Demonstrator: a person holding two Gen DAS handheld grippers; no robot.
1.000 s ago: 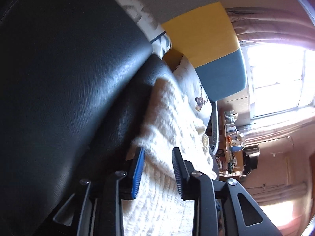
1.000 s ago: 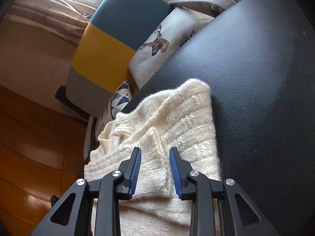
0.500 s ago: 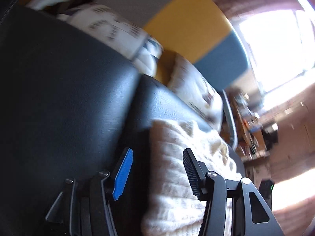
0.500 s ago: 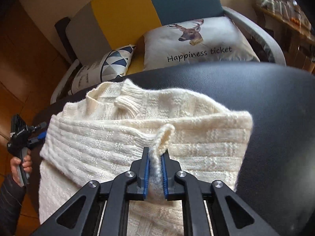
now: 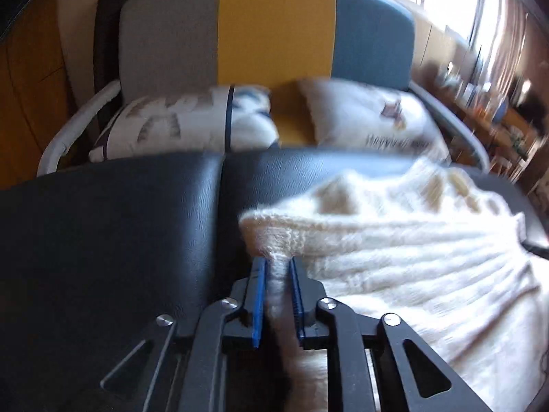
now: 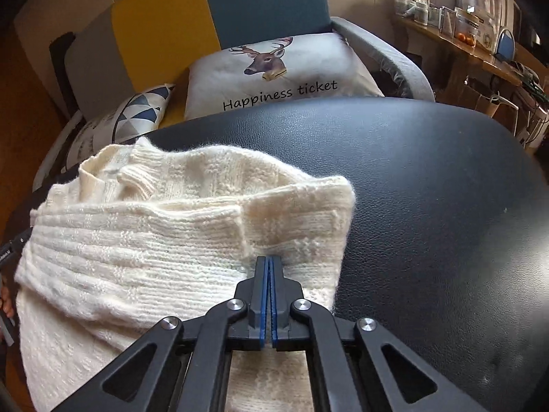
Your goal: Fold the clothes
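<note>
A cream knitted sweater (image 5: 394, 257) lies folded on a black padded surface (image 5: 103, 240). In the left wrist view, my left gripper (image 5: 278, 271) is at the sweater's near left corner. Its jaws are closing, and a pinched strip of knit fills the gap between the blue pads. In the right wrist view, the sweater (image 6: 137, 247) spreads to the left. My right gripper (image 6: 268, 267) is shut at its right part, and a crease in the knit runs into the tips. The collar lies at the far side.
Behind the black surface (image 6: 429, 189) stands a sofa (image 5: 274, 27) with a grey, yellow and teal back. On it are a deer pillow (image 6: 274, 72) and a triangle-patterned pillow (image 6: 137, 116). A cluttered wooden shelf (image 6: 463, 34) runs along the right. A hand (image 6: 6, 304) shows at the left edge.
The left gripper rolled upright, swung to the sweater's left corner and closed on a fold there. The right gripper went from open to shut on a fold of knit.
</note>
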